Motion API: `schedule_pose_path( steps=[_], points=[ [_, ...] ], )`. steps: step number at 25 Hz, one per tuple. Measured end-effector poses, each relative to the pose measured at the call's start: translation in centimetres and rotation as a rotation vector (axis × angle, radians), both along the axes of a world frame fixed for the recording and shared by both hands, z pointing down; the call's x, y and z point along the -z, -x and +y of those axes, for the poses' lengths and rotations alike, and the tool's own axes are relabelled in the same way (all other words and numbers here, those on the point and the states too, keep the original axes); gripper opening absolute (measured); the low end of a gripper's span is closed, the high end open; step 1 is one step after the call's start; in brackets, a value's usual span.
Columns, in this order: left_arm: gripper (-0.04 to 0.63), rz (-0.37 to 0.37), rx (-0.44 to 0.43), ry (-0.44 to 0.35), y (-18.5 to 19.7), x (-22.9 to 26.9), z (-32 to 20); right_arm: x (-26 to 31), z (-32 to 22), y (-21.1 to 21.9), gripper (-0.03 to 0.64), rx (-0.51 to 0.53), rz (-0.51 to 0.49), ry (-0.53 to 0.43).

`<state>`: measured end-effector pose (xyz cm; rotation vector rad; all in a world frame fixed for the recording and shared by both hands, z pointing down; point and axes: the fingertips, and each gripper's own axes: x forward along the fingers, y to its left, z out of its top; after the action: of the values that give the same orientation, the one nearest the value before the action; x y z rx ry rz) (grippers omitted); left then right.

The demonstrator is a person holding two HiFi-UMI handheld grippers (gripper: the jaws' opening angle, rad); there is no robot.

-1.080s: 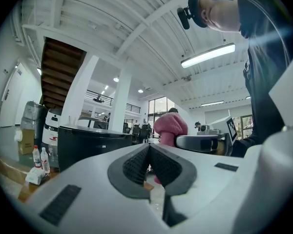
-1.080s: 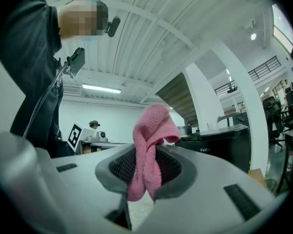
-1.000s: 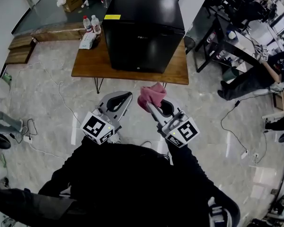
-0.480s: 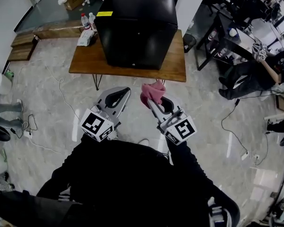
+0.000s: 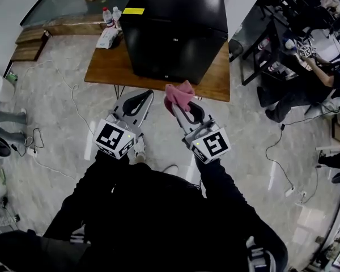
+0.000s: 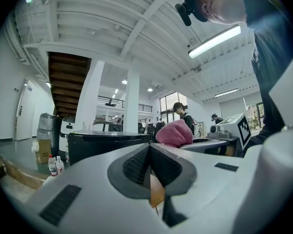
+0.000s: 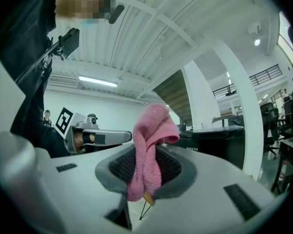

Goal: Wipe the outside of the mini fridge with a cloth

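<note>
A black mini fridge [image 5: 175,30] stands on a low wooden table [image 5: 107,67], door towards me. My right gripper [image 5: 178,103] is shut on a pink cloth [image 5: 179,96], held in the air just short of the table's near edge; the cloth [image 7: 149,147] bunches up between its jaws. My left gripper [image 5: 141,98] hovers beside it, jaws shut with nothing in them [image 6: 149,167]. The fridge [image 6: 105,145] shows beyond the left jaws, with the pink cloth [image 6: 174,133] to the right. The fridge [image 7: 217,140] is also beyond the right jaws.
Water bottles [image 5: 112,17] and a white packet [image 5: 106,37] lie at the table's far left corner. A person sits at a desk [image 5: 306,81] to the right. Cables [image 5: 73,112] trail across the marble floor. Wooden pallets [image 5: 31,41] lie at the far left.
Both grippers have come closer to the table's near edge with the cloth still held. The view has shifted so the fridge sits nearer.
</note>
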<state>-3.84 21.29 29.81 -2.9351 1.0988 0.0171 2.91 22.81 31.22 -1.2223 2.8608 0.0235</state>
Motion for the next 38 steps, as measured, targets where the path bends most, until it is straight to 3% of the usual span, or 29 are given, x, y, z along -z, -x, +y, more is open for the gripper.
schedule_pose_path(
  steps=[7, 16, 27, 38],
  points=[
    [0.006, -0.01, 0.032, -0.015, 5.9, -1.1, -9.4, -1.6, -10.4, 7.0, 0.087, -0.06, 0.011, 0.02],
    [0.006, -0.029, -0.009, 0.011, 11.4, -3.7, -18.9, -4.0, -21.4, 14.1, 0.089, -0.141, 0.019, 0.082],
    [0.006, -0.02, -0.058, 0.062, 13.5, -7.0, -25.2, -6.7, -27.8, 16.3, 0.091, -0.246, 0.033, 0.134],
    [0.006, -0.029, -0.06, 0.08, 12.1, -8.8, -28.6, -8.6, -31.6, 15.0, 0.089, -0.371, 0.039, 0.167]
  ],
)
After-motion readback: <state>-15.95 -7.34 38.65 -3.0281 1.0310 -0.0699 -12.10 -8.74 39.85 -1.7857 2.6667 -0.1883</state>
